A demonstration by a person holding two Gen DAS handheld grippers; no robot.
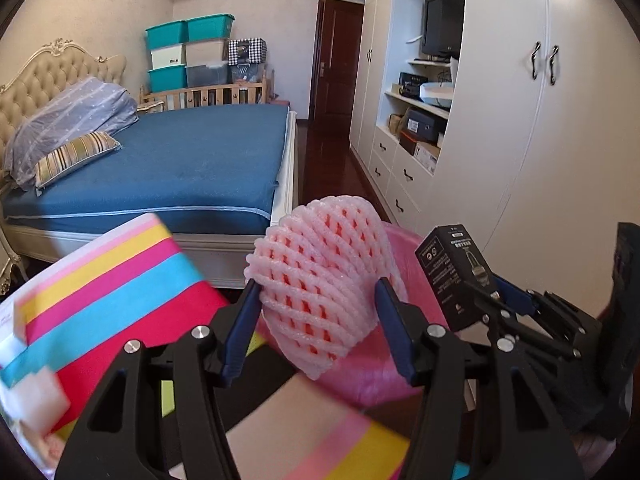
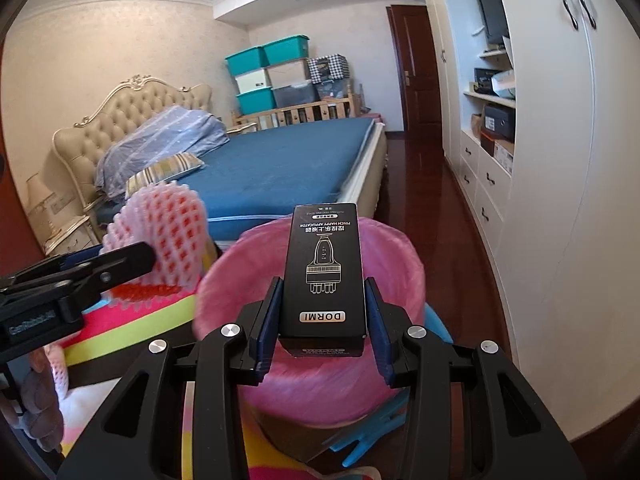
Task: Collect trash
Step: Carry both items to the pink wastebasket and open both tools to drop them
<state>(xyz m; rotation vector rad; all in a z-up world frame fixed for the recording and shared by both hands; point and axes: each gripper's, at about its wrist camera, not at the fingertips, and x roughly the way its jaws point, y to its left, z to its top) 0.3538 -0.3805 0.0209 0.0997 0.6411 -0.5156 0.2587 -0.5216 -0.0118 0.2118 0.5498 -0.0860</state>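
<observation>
- Bedroom backdrop: a bed [image 1: 192, 152] with a blue cover and a tufted headboard [image 2: 132, 112], a striped pillow [image 1: 76, 156] near its head, and teal and white bins [image 1: 188, 52] stacked against the far wall.
- White wardrobe [image 1: 540, 120] along the right side, its open shelves crowded with boxes and a dark TV [image 1: 442, 24]; a brown door [image 2: 412, 68] stands at the far end of the dark wood floor [image 2: 424, 184].
- My left gripper [image 1: 316, 308] is closed on a pink foam net [image 1: 320, 280], its blue pads pressing the net's two sides, jaws roughly half spread around it.
- My right gripper [image 2: 324, 312] clamps a black box [image 2: 324, 268] marked DORMI, held upright between the pads with jaws set narrow.
- Both pieces of trash hang above or just before a pink-lined bin [image 2: 312, 376], the box over its near rim in the right wrist view, the net just left of it.
- From the left wrist view the box [image 1: 456, 276] shows to the right of the net, gripped by the other tool [image 1: 500, 300].
- Bright striped mat [image 1: 120, 288] in pink, yellow and blue lies under and around the bin, blurred at the edges.
- Blue plastic piece [image 2: 360, 436] lies at the bin's base; I cannot tell what it is.
</observation>
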